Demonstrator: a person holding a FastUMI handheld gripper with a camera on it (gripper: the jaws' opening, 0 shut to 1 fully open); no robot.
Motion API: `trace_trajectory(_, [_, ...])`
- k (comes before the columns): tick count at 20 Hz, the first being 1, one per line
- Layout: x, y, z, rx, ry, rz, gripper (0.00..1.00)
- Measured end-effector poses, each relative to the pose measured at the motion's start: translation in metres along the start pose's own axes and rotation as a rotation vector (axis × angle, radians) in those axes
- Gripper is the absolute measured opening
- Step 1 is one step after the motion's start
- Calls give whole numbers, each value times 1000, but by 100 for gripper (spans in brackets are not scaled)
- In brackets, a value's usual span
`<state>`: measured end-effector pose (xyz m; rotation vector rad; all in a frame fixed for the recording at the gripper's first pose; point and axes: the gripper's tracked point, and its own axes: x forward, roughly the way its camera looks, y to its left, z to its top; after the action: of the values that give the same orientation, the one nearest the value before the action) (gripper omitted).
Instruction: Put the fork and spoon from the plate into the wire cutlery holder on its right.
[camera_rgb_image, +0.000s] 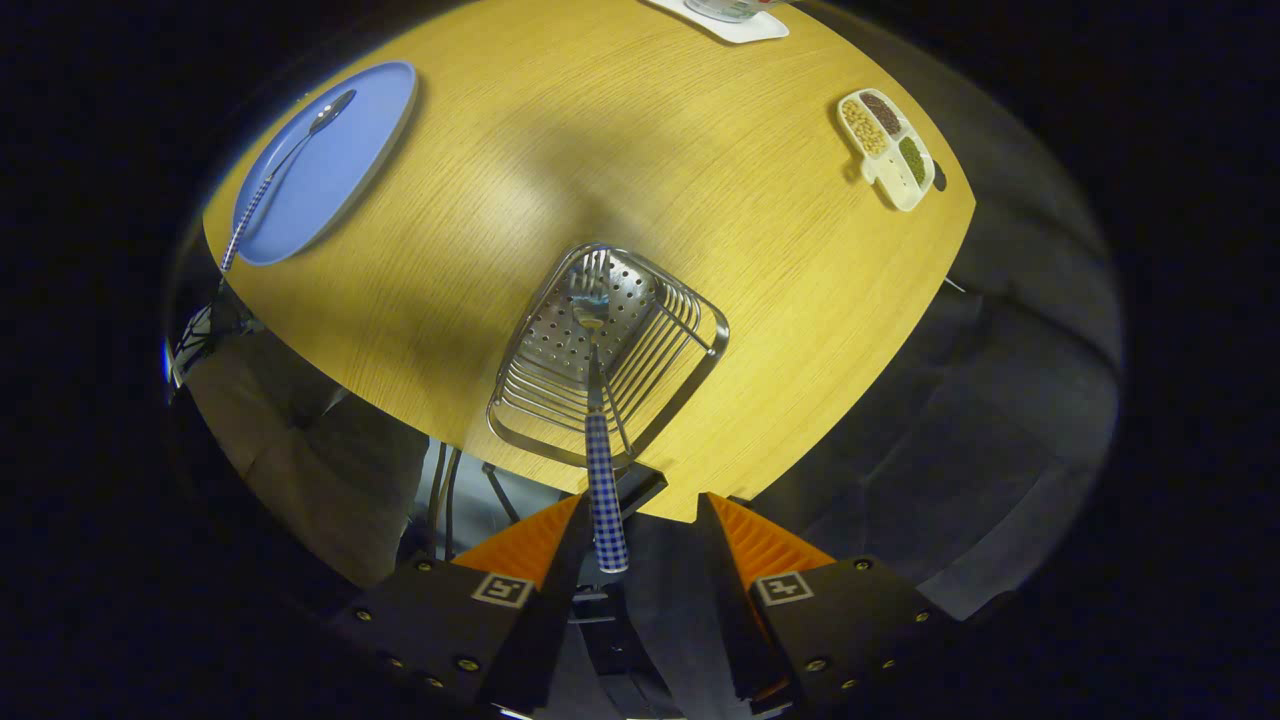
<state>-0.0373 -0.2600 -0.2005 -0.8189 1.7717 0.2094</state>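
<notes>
The claw (640, 525) hangs above the near edge of the round wooden surface (640, 150), its fingers spread apart. The fork (600, 420) stands in the holder (610, 350) just ahead of them, tines down on the perforated floor, its checked handle rising out toward the gap between the fingers and lying close by the left finger; whether that finger touches it I cannot tell, and the right finger is clear of it. The spoon (285, 170) lies on the blue plate (350, 150), well off to the holder's left, its checked handle reaching past the plate's near rim. Far beyond on the right sits a small white dish (888, 150) with divided compartments of beans
</notes>
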Motion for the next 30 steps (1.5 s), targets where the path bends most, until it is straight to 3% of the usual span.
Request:
trace_trajectory(3, [-16,-1,2,19,-70,-39,97])
trace_trajectory(7, [-38,7,-3,79,-144,-77,96])
trace_trajectory(11, [-62,49,5,181,-320,-3,96])
trace_trajectory(16, [-75,89,5,251,-412,70,95])
trace_trajectory(24, [-109,132,75,242,-730,131,96])
trace_trajectory(30, [-124,170,102,332,-819,178,96])
